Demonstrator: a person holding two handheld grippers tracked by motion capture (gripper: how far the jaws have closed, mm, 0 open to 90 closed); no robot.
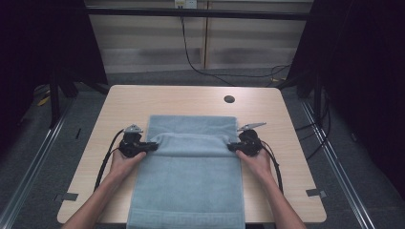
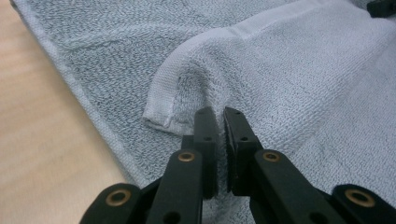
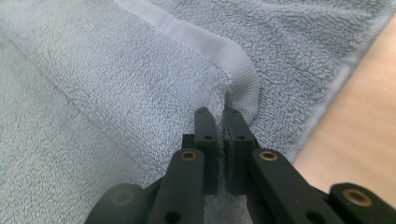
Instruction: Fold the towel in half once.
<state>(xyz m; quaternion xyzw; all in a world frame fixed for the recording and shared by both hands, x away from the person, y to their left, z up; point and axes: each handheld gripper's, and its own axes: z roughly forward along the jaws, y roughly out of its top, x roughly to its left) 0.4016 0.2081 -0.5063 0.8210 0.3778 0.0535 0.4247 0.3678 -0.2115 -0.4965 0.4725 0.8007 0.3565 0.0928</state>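
Blue towel [image 1: 191, 167] lies lengthwise near-to-far on the tabletop [image 1: 282, 124]; left tongs [image 1: 152, 146] and right tongs [image 1: 231, 147] clamp its folded-over corners.

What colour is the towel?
Light blue-grey towel, seen best in the high view.

One light-blue towel [image 1: 191, 167] lies at the frame's centre, two grippers, left [image 1: 152, 146] and right [image 1: 231, 147], flank it, and one table [image 1: 191, 98] has one dark hole [image 1: 229, 99], upper right.
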